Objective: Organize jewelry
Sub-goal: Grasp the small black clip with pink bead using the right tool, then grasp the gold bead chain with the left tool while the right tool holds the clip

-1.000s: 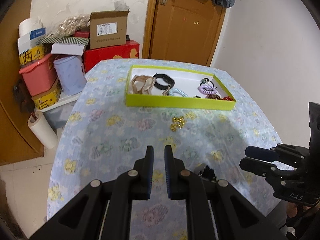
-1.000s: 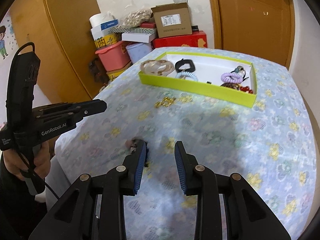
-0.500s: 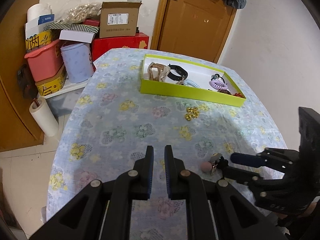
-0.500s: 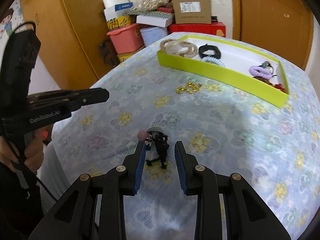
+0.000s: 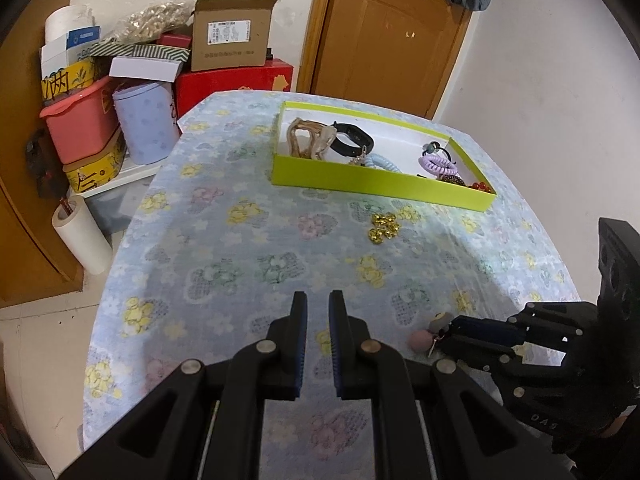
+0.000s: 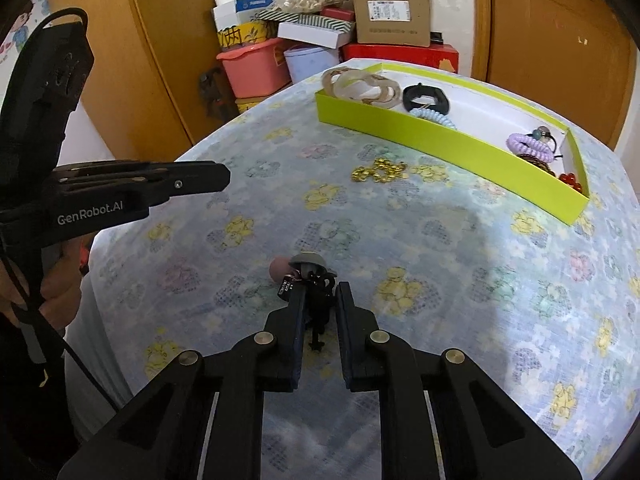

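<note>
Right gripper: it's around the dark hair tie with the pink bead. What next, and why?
Probably close the right gripper. The hair tie lies on the tablecloth between its parted fingers, not yet clamped, while the green tray that holds the other pieces sits far across the table.

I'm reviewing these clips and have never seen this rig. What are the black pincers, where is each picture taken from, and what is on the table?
No robot here: a person holds two black hand-held grippers, each with a fisheye camera looking along its fingers. One picture is from the left gripper, hovering narrowly open and holding nothing; the other is from the right gripper, whose fingers straddle a small black hair tie with pink and grey beads on the floral blue tablecloth. Farther off lie a loose cluster of gold beads and a lime-green tray of bracelets and hair ties.
</note>
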`<action>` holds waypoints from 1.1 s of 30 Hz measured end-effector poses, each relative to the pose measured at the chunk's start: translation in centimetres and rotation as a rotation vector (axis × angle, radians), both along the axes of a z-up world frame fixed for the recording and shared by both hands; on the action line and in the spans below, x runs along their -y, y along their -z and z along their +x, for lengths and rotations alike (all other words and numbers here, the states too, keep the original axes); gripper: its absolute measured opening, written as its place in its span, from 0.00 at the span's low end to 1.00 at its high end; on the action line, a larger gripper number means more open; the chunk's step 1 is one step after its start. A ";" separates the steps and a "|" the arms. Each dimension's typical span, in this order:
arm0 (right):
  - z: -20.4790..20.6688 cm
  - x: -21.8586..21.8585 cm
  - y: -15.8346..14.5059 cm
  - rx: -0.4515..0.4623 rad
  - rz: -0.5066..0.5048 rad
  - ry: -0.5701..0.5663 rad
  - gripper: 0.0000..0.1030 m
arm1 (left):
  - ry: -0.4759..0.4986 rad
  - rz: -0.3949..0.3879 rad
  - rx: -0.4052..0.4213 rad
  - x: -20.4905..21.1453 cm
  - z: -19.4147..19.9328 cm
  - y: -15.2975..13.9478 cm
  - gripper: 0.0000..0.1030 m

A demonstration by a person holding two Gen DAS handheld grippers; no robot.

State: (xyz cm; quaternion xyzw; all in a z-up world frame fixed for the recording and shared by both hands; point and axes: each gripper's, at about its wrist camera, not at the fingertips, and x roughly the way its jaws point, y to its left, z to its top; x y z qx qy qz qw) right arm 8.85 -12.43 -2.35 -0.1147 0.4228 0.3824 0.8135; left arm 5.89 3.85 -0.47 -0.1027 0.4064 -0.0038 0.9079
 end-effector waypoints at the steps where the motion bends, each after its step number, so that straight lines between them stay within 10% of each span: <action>1: 0.1 0.4 -0.1 0.001 0.009 0.012 0.14 | 0.005 0.002 -0.001 0.2 0.2 0.0 0.11; 10: 1.8 3.5 -1.5 0.006 0.057 0.113 0.14 | 0.076 -0.009 0.005 2.2 3.4 0.0 0.28; 33: 5.4 7.5 -0.3 -0.049 0.101 0.202 0.14 | 0.211 0.126 -0.009 6.9 10.3 2.2 0.33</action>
